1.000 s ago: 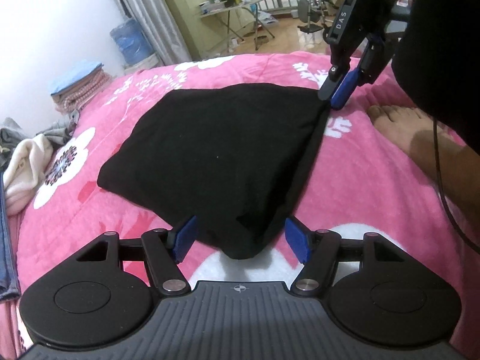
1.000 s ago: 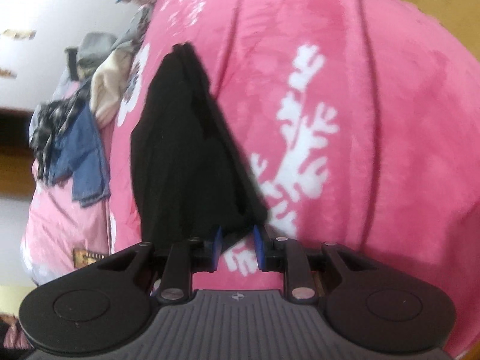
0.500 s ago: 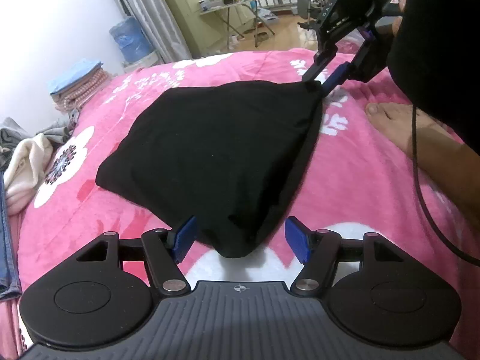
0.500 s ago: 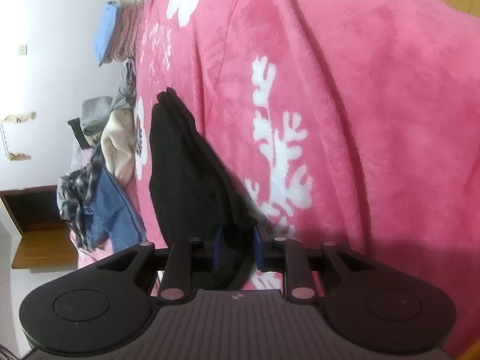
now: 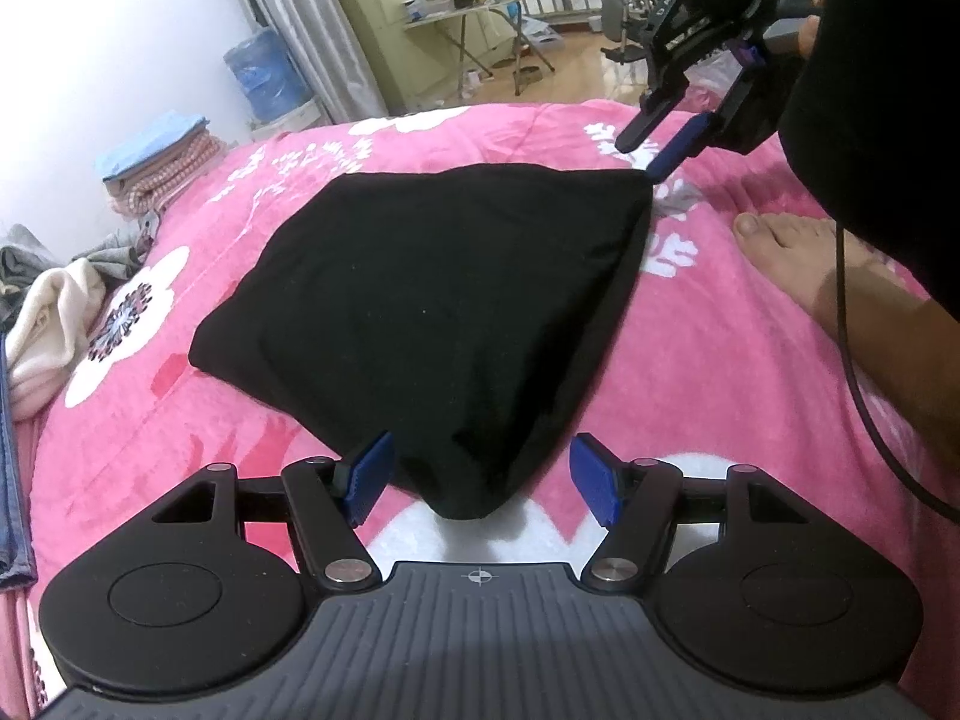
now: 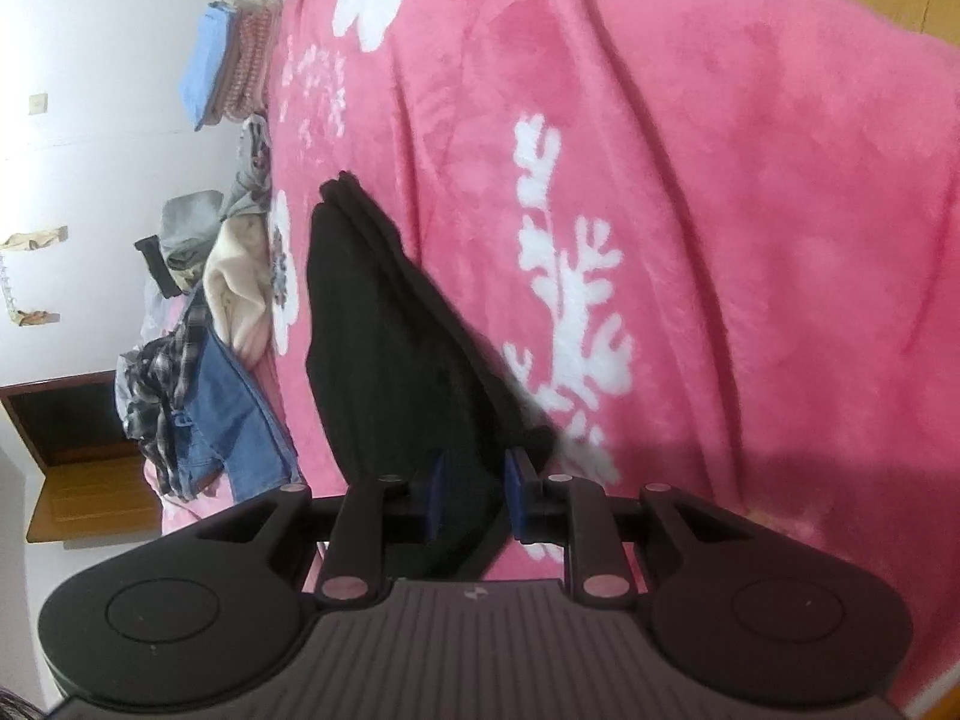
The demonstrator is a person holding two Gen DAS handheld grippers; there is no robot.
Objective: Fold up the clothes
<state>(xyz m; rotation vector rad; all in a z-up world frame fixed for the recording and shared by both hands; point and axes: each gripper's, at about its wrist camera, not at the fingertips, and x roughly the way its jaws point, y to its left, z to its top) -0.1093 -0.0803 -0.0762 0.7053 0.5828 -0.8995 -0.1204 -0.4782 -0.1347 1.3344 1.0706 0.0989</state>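
Pinching black garment (image 6: 384,360) corner, right gripper (image 6: 474,495)

Pink blanket (image 5: 690,360) with white flower prints covers the bed. Over by the wall, a folded stack (image 5: 159,165), blue piece on top, checked ones beneath. Near it, a cream garment (image 5: 48,324) lies bunched at the blanket's edge, grey clothes (image 5: 24,249) just behind. Jeans (image 6: 240,414) and a plaid shirt (image 6: 150,378) are heaped together. Beyond the bed: a blue water jug (image 5: 264,75) beside the grey curtain (image 5: 300,24), and a folding table (image 5: 474,18) loaded with small items.
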